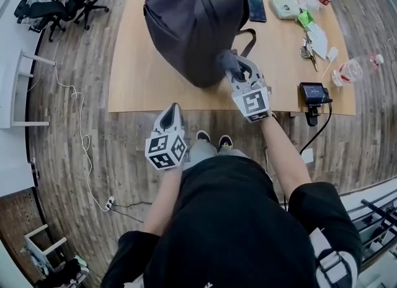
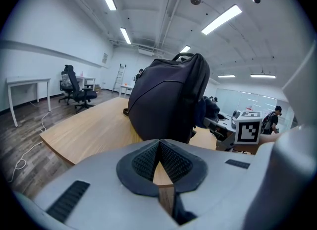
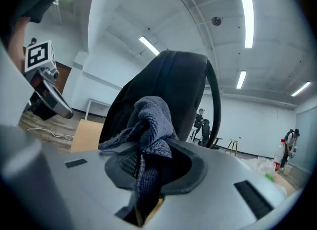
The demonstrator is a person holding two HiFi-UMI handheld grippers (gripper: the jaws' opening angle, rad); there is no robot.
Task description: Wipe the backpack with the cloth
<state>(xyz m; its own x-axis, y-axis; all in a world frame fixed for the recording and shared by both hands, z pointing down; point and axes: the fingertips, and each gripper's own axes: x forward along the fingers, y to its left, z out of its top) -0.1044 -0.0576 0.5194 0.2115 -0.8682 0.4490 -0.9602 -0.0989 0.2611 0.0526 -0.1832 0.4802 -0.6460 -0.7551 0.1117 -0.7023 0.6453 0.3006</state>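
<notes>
R gripper (image 3: 152, 167) clamps cloth (image 3: 148, 121), by backpack (image 1: 192, 20)

The backpack (image 1: 192, 20) is dark charcoal, nearly black. The cloth (image 1: 227, 62) is slate blue-grey with a looped terry weave. The desk (image 1: 142, 88) is pale honey wood. The left gripper (image 1: 174, 108) and right gripper (image 1: 237, 69) are light grey, with black ribbed fingers (image 2: 143, 163) and black-and-white square markers. Near the desk's far right corner lies a bright green item (image 1: 305, 18).
</notes>
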